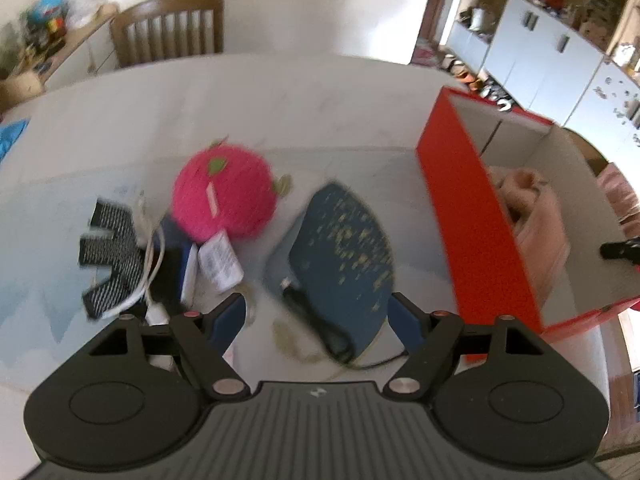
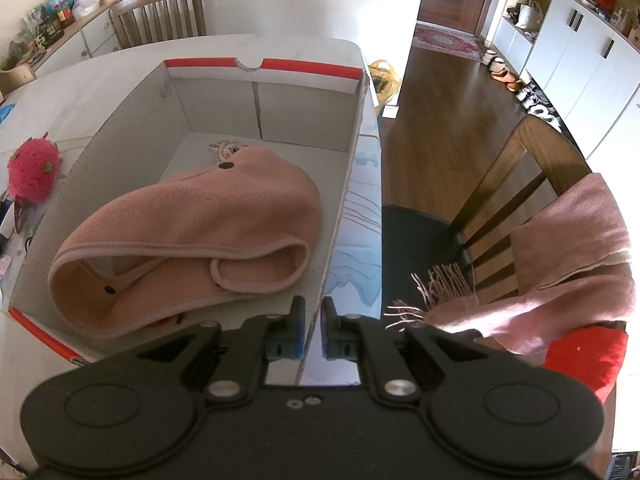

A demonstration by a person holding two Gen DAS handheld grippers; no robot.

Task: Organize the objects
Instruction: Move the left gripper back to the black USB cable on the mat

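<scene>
Left hand-held gripper (image 1: 316,314): jaws apart, empty, hovering over the blue pouch (image 1: 340,256) at 12 o'clock on the surface (image 1: 240,92). I'd drop straight down and pinch the pouch body, not its cord. Right hand-held gripper (image 2: 313,330) is clamped on the red box (image 2: 340,216) wall, steadying it. Pink hat (image 2: 192,236) already lies inside; pink plush (image 1: 224,196) waits at 11 o'clock.

My left gripper (image 1: 316,312) hangs wide open above the table (image 1: 280,112); my right gripper (image 2: 313,328) is clamped on the red box (image 2: 340,208) wall.
</scene>
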